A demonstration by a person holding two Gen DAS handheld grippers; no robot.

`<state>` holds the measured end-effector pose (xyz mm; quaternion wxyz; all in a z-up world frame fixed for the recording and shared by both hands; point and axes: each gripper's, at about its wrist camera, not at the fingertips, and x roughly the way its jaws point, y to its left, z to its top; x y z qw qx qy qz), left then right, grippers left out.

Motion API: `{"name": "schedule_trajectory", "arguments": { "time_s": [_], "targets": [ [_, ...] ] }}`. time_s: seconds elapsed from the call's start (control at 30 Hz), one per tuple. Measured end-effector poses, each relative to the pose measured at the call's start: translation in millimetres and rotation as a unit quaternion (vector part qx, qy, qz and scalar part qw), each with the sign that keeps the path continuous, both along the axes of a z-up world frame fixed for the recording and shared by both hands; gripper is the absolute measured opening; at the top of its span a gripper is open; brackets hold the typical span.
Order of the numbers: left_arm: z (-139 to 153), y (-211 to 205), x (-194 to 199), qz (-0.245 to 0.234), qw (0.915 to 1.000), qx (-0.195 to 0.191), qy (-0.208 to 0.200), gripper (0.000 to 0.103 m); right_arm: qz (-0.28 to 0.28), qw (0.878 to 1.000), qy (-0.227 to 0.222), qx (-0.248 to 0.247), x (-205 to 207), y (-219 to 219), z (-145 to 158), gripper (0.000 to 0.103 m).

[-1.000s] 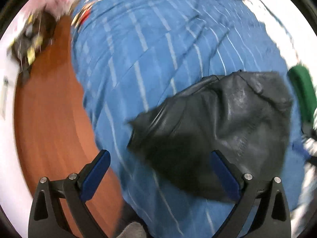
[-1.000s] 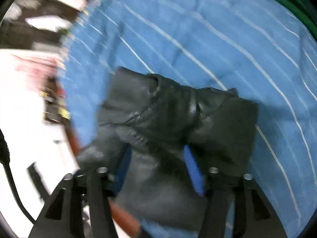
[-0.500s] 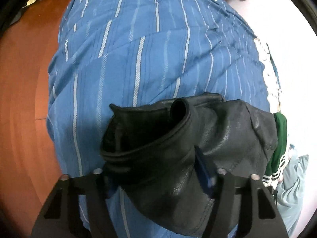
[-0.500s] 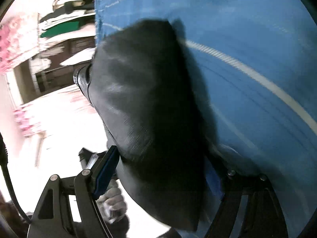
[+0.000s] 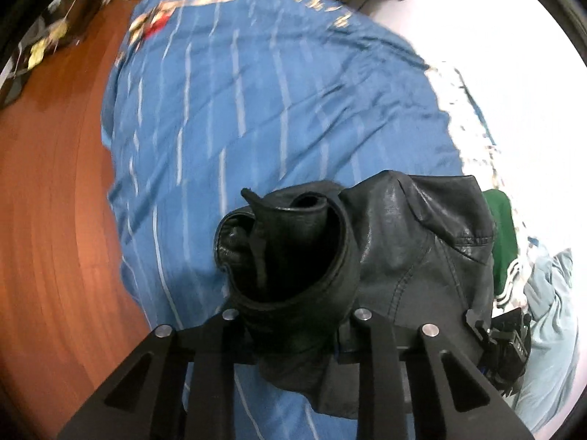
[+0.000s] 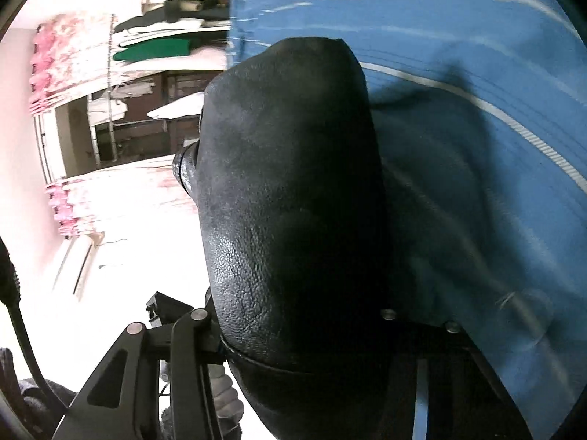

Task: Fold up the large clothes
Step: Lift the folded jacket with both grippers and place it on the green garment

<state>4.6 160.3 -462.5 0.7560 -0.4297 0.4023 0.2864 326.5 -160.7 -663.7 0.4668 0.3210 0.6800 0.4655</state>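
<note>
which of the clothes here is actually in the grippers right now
The black leather garment: both the left gripper and the right gripper are shut on it. The green garment lies ungripped beside it.

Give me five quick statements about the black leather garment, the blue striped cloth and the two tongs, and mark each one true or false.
1. The left tongs are clamped on the black leather garment. True.
2. The cloth beneath the garment is plain red. False: it is a blue striped cloth.
3. The right tongs hang open and hold nothing. False: they are closed on the same black leather.
4. A green garment lies just beyond the leather on its right in the left wrist view. True.
5. The floor beside the blue cloth is white tile. False: it is reddish-brown wood.
</note>
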Motion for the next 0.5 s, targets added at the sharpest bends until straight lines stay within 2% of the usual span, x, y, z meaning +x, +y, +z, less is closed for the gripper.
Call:
{"name": "schedule_trajectory", "arguments": {
  "time_s": [0.13, 0.2, 0.37, 0.5],
  "targets": [
    [42, -3, 31, -0.030, 0.9991, 0.022, -0.020, 0.021, -0.022, 1.000, 0.006, 0.021, 8, -24, 37, 0.049],
    [62, -7, 61, -0.052, 0.9974, 0.033, -0.039, 0.021, -0.044, 0.998, 0.004, 0.035, 25, -39, 55, 0.049],
    [99, -23, 171, -0.119, 0.9885, 0.038, -0.086, 0.021, -0.114, 0.992, -0.031, 0.045, 88, -95, 108, 0.049],
    [119, -49, 282, -0.175, 0.9757, 0.040, -0.126, 0.021, -0.176, 0.982, -0.057, 0.045, 155, -146, 140, 0.049]
  ]
}}
